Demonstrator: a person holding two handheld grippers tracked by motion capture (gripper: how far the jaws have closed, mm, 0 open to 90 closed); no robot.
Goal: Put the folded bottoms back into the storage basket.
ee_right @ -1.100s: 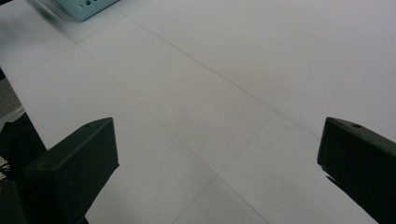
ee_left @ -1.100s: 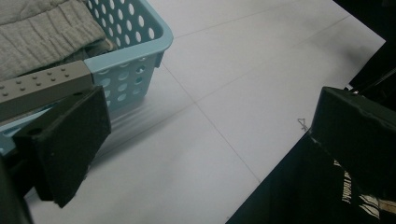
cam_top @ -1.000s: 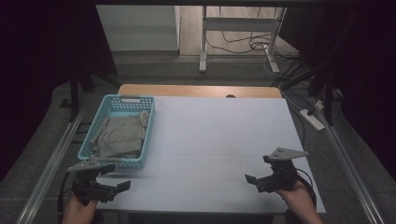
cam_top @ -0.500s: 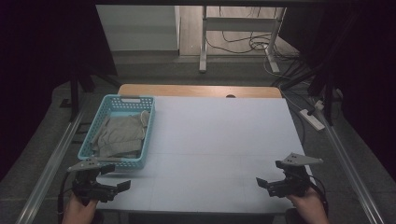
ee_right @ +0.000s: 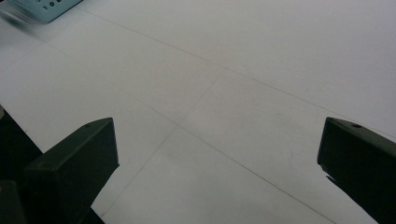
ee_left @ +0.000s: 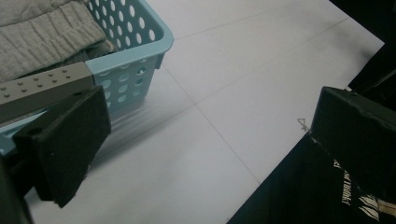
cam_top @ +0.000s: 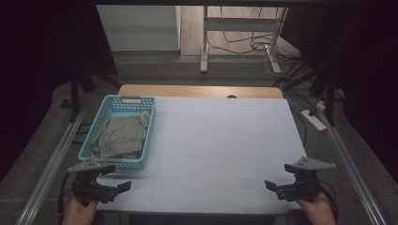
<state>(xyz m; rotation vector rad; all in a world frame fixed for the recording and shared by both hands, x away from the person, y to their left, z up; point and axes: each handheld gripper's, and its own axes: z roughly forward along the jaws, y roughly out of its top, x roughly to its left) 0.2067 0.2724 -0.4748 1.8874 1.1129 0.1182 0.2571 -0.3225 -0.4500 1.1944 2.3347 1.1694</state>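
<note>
A light blue perforated basket stands at the table's left side with folded grey cloth inside. My left gripper is low at the front left corner, just in front of the basket, jaws wide apart and empty. In the left gripper view the basket's corner and the grey cloth sit just beyond my left jaw. My right gripper rests at the front right edge of the table, open, with nothing between its jaws; the right gripper view looks across bare white tabletop.
The white tabletop stretches between both grippers, with a wooden strip along its far edge. Metal rails run down both sides. A power strip and cables lie on the floor to the right.
My right gripper has drawn back toward the front edge and slightly rightward. The left gripper and the basket have stayed put.
</note>
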